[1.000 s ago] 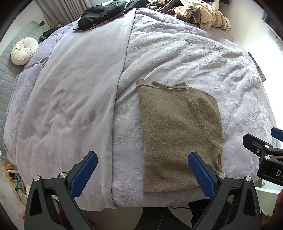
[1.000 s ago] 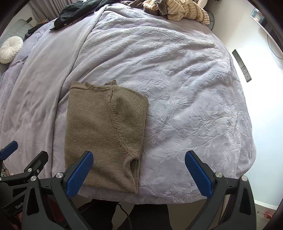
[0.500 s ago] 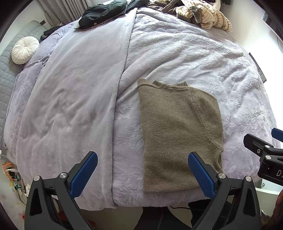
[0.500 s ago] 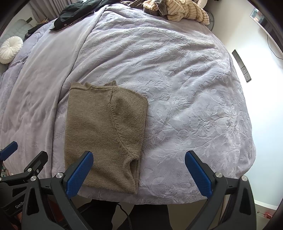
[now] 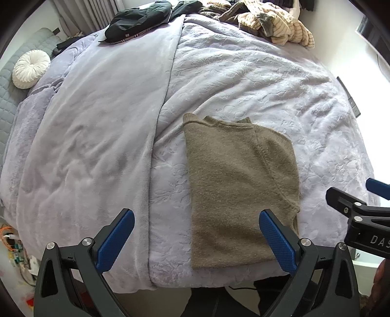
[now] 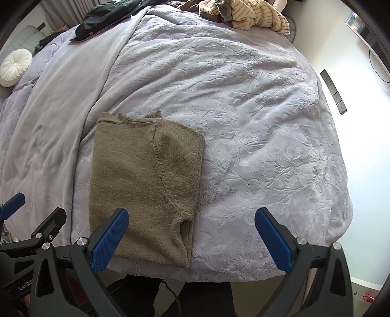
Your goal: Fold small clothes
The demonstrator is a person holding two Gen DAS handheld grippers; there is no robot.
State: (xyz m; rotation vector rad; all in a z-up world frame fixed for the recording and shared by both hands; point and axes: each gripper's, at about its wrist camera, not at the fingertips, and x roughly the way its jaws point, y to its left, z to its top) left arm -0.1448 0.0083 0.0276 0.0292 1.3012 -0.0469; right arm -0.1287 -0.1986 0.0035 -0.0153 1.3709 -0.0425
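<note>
A bed (image 5: 102, 126) under a lavender blanket (image 6: 243, 109) fills both views, its right half embossed with a leaf pattern, its left half smooth plush. Near the foot edge lies a folded olive-brown knit sweater (image 5: 238, 190), flat on the embossed half just right of the seam, neckline pointing to the far end, one folded side seam curving down its top layer. At the far end sit a heap of dark clothes (image 5: 139, 19) and a pile of cream striped garments (image 5: 275, 24); a round white pleated cushion (image 5: 30, 68) rests at the far left by a grey quilted headboard (image 5: 7, 97). Nothing lies between the tools and the sweater.

The left tool (image 5: 195, 237) hangs above the bed's near edge with its blue pads spread wide, gripping nothing; its right finger overlaps the sweater's near right corner in view. The right tool (image 6: 191, 237) is likewise wide open and empty, its left pad over the sweater's near left corner.

Only the left view shows orange cables (image 5: 9, 234) on the floor; only the right view shows a wall-mounted screen (image 6: 360, 26) and the sweater's layered right fold. A dark switch strip (image 6: 334, 91) shows on the wall.

Compared with a second ago, sweater and both tools are practically unmoved.
</note>
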